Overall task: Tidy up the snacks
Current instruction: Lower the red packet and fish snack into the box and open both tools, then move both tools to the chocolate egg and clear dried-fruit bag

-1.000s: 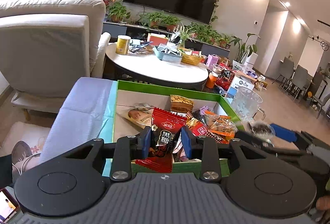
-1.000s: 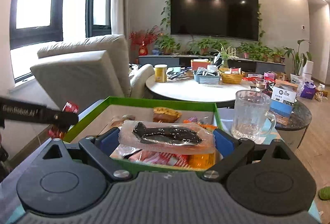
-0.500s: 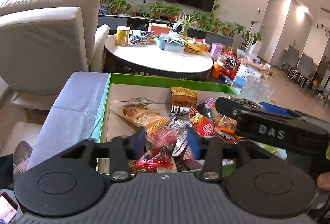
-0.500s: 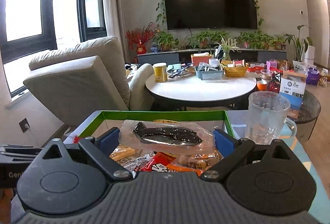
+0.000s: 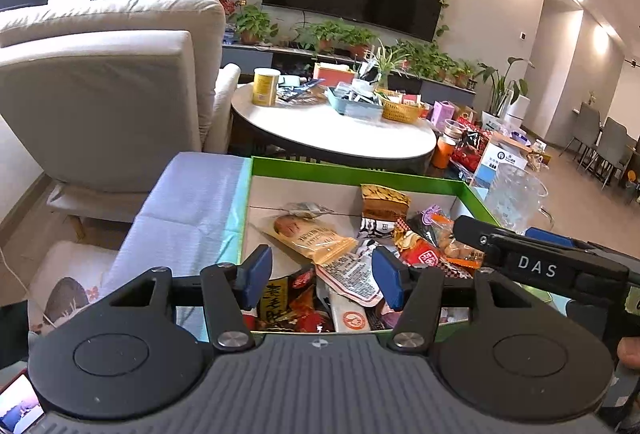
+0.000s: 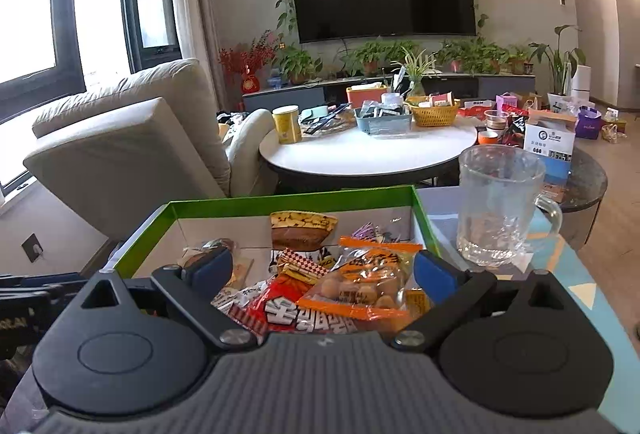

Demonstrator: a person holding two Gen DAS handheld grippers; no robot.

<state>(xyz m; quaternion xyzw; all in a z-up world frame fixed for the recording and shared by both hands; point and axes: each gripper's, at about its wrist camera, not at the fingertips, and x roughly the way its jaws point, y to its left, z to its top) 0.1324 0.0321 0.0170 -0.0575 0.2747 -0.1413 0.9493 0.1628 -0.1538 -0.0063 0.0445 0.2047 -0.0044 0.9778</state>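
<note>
A green-rimmed cardboard box [image 5: 352,174] [image 6: 280,200] holds several snack packets. My left gripper [image 5: 320,262] hangs open over its near end, above a red and black packet [image 5: 288,298] and a white-labelled one [image 5: 352,282]; nothing sits between the pads. A tan bread packet [image 5: 308,234] lies further in. My right gripper [image 6: 324,266] stands open over the box's right part, above an orange-edged bag of round balls [image 6: 360,286] and a red packet [image 6: 296,310]. One of its black fingers [image 5: 480,238] reaches in from the right in the left wrist view.
A glass mug [image 6: 496,202] stands on the blue cloth just right of the box. Behind are a round white table [image 6: 368,154] with a yellow can and baskets, and a beige armchair [image 5: 100,94] to the left. A dark side table [image 6: 580,178] carries boxes.
My left gripper opened and the red packet it held now lies in the box. The clear packet with the dark snack is gone from between my right gripper's pads.
</note>
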